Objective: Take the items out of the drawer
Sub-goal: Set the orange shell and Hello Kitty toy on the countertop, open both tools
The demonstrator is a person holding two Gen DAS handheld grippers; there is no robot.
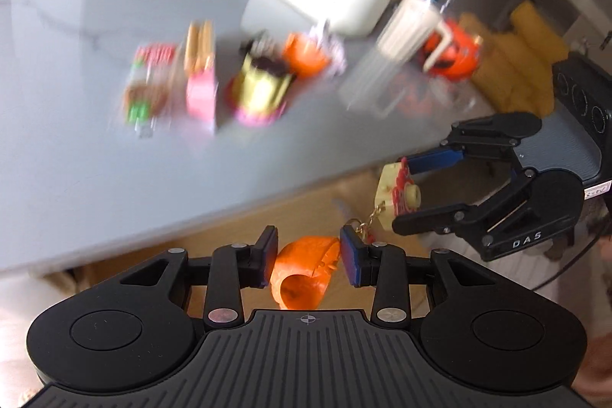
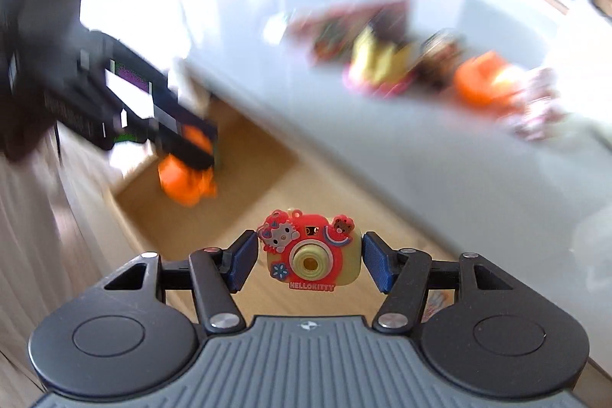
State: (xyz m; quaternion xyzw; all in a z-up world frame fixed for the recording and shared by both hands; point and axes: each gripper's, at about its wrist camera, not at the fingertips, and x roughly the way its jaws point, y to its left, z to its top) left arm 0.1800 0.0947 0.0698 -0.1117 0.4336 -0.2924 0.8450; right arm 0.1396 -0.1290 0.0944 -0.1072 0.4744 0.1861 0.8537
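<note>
Claws both grip: left claw (image 1: 308, 260) squeezes soft orange toy (image 1: 304, 274), right claw (image 2: 308, 264) pinches light, stiff camera charm (image 2: 311, 255) (by its sides).

Each camera rides just behind its own jaws and looks forward along them, close over the open wooden drawer (image 2: 267, 178), with the pale tabletop (image 1: 95, 159) sloping away beyond. The left view faces up and rightward, catching the right gripper (image 1: 405, 188) at its right edge. The right view looks leftward and finds the left gripper (image 2: 191, 148) blurred at its left; both share the tabletop's toy cluster (image 1: 260, 83).
</note>
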